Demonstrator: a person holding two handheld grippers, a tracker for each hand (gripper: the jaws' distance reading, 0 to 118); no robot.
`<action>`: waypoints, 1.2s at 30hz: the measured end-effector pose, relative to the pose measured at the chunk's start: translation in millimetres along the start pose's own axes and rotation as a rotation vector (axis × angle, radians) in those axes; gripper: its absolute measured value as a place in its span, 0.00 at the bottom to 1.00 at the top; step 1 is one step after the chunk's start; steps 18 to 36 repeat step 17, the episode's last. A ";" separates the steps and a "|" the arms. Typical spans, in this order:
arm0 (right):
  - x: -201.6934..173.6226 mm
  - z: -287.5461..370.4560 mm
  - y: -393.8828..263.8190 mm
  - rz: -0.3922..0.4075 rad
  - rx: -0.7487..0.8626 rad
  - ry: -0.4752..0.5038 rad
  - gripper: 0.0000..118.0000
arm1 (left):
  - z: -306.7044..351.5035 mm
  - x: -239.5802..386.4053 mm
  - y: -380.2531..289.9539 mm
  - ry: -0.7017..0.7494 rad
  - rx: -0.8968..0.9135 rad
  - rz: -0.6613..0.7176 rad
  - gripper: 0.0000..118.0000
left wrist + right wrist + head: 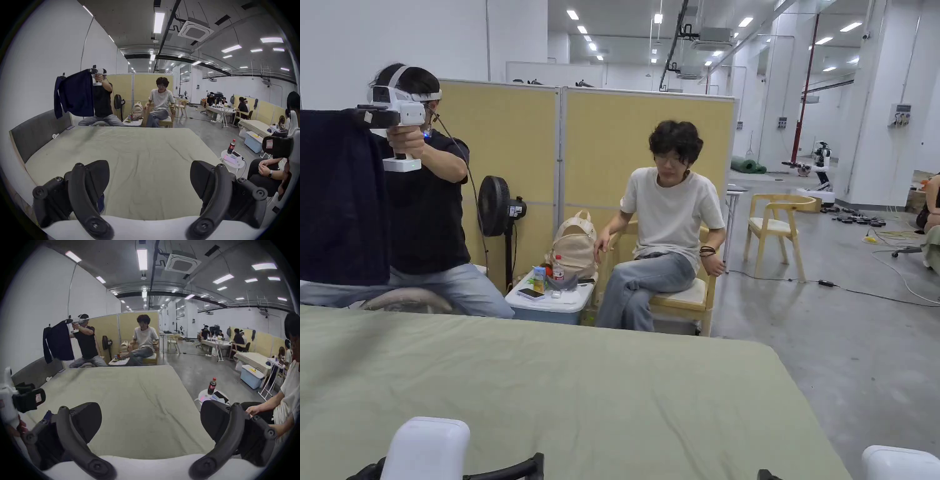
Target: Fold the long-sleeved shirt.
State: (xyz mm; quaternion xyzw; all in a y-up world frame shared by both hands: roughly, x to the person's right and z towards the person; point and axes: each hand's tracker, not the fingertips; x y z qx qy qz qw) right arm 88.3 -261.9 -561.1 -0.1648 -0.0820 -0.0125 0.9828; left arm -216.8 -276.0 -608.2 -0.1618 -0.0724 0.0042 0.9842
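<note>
While both grippers idle low over the bed [146, 162], left gripper [149, 180] and right gripper [151, 421] each spread wide and empty, folding has not begun. A dark navy long-sleeved shirt [76, 94], soft and limp, hangs from another person's gripper [94, 71] across the bed. Next, judged: get it laid flat on the matte, creased olive sheet.

A bed [562, 387] lies in front. Behind its far edge, a person [425, 206] at left holds up a shirt [340, 194]; another person [669, 231] sits on a chair [690, 300] to the right, a fan [497, 209] between them.
</note>
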 end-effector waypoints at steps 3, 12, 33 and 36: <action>-8.5 1.3 -6.0 -0.012 0.129 -0.033 1.00 | -0.9 2.9 3.3 -0.001 -0.001 -0.004 0.87; -10.2 -4.5 2.6 0.073 0.015 0.096 1.00 | -5.6 9.4 11.0 -0.014 0.000 -0.013 0.87; -10.5 -7.7 -6.1 0.044 0.047 0.104 1.00 | -3.9 15.7 9.4 0.017 0.013 -0.031 0.87; -10.5 -7.7 -6.1 0.044 0.047 0.104 1.00 | -3.9 15.7 9.4 0.017 0.013 -0.031 0.87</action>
